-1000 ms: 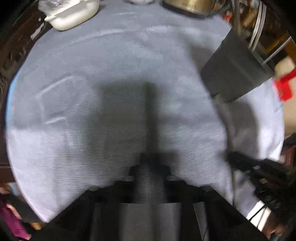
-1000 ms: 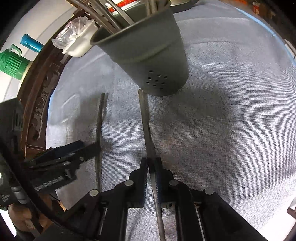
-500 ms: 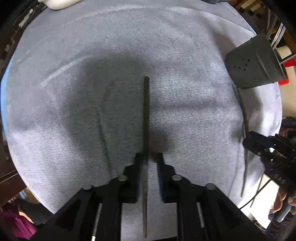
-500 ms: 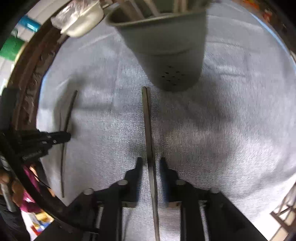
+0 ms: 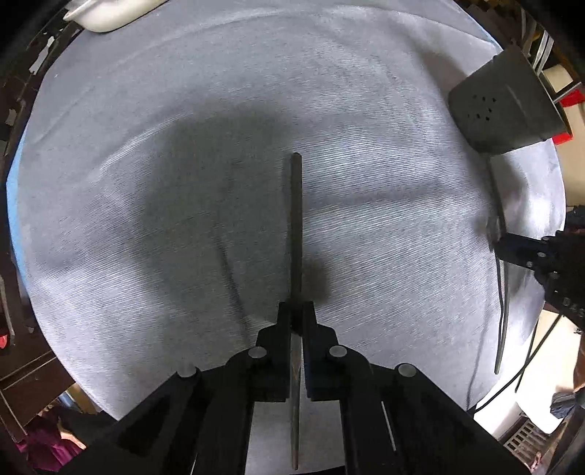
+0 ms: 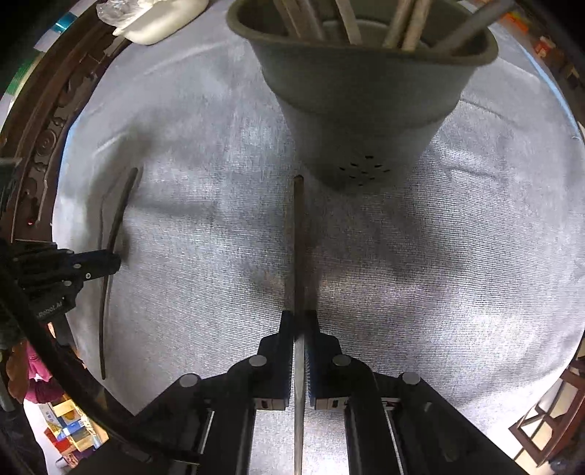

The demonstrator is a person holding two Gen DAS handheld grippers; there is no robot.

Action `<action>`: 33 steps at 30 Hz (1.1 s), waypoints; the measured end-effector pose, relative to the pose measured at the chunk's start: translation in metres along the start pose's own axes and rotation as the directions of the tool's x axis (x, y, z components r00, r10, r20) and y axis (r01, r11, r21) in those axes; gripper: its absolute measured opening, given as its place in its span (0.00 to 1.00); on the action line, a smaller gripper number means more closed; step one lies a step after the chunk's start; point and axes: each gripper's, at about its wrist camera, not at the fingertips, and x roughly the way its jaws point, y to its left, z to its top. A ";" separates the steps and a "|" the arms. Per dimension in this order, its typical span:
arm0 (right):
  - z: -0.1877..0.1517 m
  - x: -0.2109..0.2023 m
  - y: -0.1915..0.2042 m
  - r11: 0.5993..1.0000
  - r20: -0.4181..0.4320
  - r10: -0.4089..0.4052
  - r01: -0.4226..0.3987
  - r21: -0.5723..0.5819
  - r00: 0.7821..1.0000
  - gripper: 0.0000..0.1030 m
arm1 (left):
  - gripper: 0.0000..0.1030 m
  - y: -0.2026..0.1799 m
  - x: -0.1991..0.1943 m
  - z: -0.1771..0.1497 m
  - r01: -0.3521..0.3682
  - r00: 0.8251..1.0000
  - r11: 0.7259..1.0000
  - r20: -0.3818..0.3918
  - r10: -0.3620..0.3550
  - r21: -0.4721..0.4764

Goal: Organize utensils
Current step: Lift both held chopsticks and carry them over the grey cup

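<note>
In the left wrist view my left gripper (image 5: 297, 310) is shut on a thin dark utensil (image 5: 297, 226) that lies lengthwise on the grey cloth (image 5: 164, 120). My right gripper (image 6: 299, 318) is likewise shut on a second thin dark utensil (image 6: 299, 237), whose far tip stops just short of the grey utensil holder (image 6: 362, 109). The holder stands upright with several utensils in it. Each view shows the other gripper at its edge: the right gripper (image 5: 499, 248) on its utensil (image 5: 502, 314), the left gripper (image 6: 116, 261) on its utensil (image 6: 117, 215). The holder (image 5: 508, 106) sits far right in the left view.
A white dish (image 6: 161, 22) sits at the far left edge of the cloth, also seen as a white dish (image 5: 109, 14) in the left view. A dark carved wooden table rim (image 6: 47, 146) borders the cloth on the left. Bare cloth stretches between the two utensils.
Half a second ago both pairs of jaws stood apart around their utensils; now both are closed on them. The left view has shifted, so the holder sits farther right.
</note>
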 end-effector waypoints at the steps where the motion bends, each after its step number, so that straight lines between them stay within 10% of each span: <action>1: 0.000 -0.002 0.001 1.000 0.005 0.010 -0.010 -0.002 1.000 0.06 | 0.06 0.005 -0.001 0.000 -0.004 1.000 1.000 0.009 0.004 -0.007; 13: 0.008 0.007 0.021 0.999 0.016 -0.031 0.032 -0.030 0.999 0.06 | 0.06 0.009 -0.006 -0.008 0.021 0.999 0.997 0.032 -0.019 -0.072; 19: -0.013 -0.038 0.037 0.998 0.223 0.052 -0.041 -0.054 0.973 0.06 | 0.05 0.025 -0.056 -0.027 0.155 0.960 0.978 0.257 -0.115 -0.142; 23: -0.037 -0.076 0.037 0.997 0.450 0.075 -0.071 -0.025 0.890 0.06 | 0.06 0.031 -0.085 -0.052 0.196 0.873 0.965 0.480 -0.090 -0.175; 33: -0.094 -0.118 0.021 0.982 0.826 -0.132 -0.040 0.184 0.548 0.06 | 0.06 0.032 -0.112 -0.098 0.196 0.630 0.933 0.768 0.116 -0.302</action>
